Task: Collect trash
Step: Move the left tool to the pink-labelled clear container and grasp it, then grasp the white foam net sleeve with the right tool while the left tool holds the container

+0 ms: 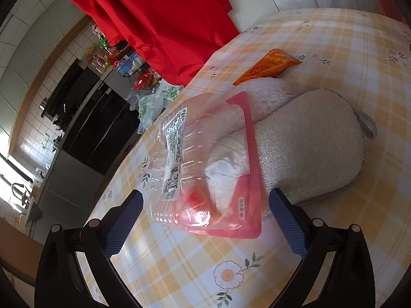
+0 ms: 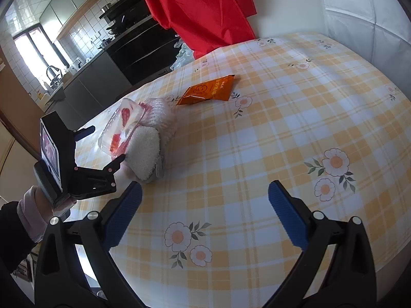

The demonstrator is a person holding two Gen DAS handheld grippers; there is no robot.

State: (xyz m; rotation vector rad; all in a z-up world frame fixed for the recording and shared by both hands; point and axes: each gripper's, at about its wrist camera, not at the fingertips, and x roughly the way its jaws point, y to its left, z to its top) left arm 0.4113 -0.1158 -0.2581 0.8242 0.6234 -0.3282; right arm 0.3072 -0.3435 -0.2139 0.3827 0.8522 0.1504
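A clear plastic clamshell box (image 1: 195,164) with a white label lies on a pink packet (image 1: 246,179), against a cream fluffy slipper (image 1: 308,148) and white bubble wrap (image 1: 267,95). An orange snack packet (image 1: 269,66) lies farther back. My left gripper (image 1: 205,220) is open, its blue fingers (image 1: 125,223) on either side of the box's near end. In the right wrist view the box (image 2: 123,125), slipper (image 2: 146,151) and orange packet (image 2: 208,91) lie at left. My right gripper (image 2: 205,213) is open and empty above bare tablecloth. The left gripper (image 2: 102,146) shows there too.
The table has a yellow checked cloth with flowers (image 2: 282,128). A red cloth (image 1: 164,25) hangs beyond the far edge. A kitchen counter with dark oven (image 1: 97,128) and plastic bags (image 1: 151,102) lies off the table's left edge. A white padded surface (image 2: 359,12) stands behind.
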